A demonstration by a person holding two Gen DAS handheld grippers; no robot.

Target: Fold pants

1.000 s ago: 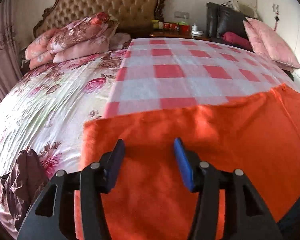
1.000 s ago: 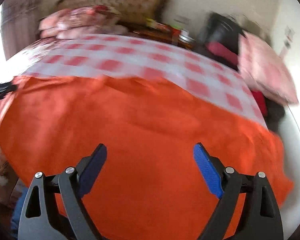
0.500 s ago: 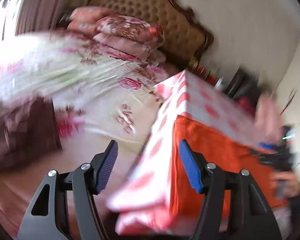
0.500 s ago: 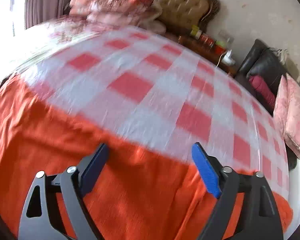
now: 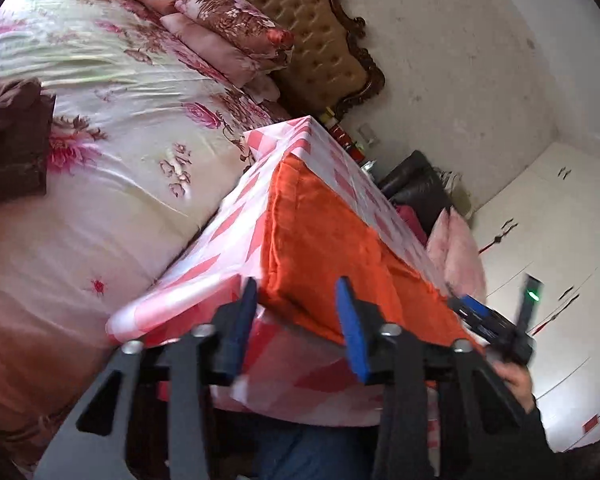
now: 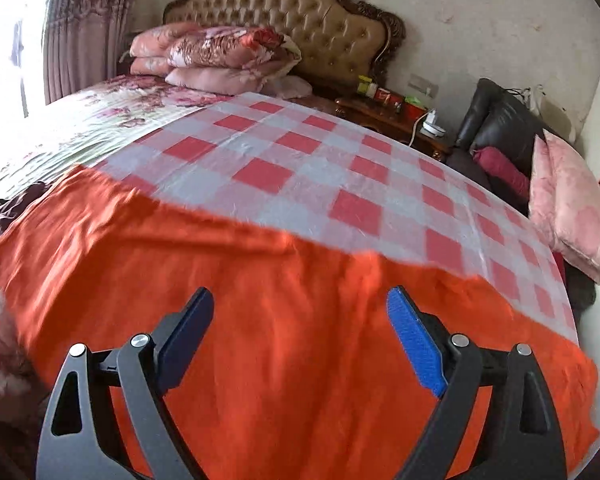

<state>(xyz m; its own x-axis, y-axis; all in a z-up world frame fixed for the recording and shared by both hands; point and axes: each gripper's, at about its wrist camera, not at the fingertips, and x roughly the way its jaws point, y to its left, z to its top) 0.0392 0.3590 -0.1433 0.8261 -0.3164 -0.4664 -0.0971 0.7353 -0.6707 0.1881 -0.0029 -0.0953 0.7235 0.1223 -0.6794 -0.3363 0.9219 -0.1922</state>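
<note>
Two tongs, both spread, nothing gripped. Left tongs [image 5: 296, 320]: near corner of orange pants [image 5: 324, 248] between its tips. Right tongs [image 6: 300, 336]: above pants [image 6: 260, 300], which lie flat on checked cloth [image 6: 300, 152] ahead.
</note>
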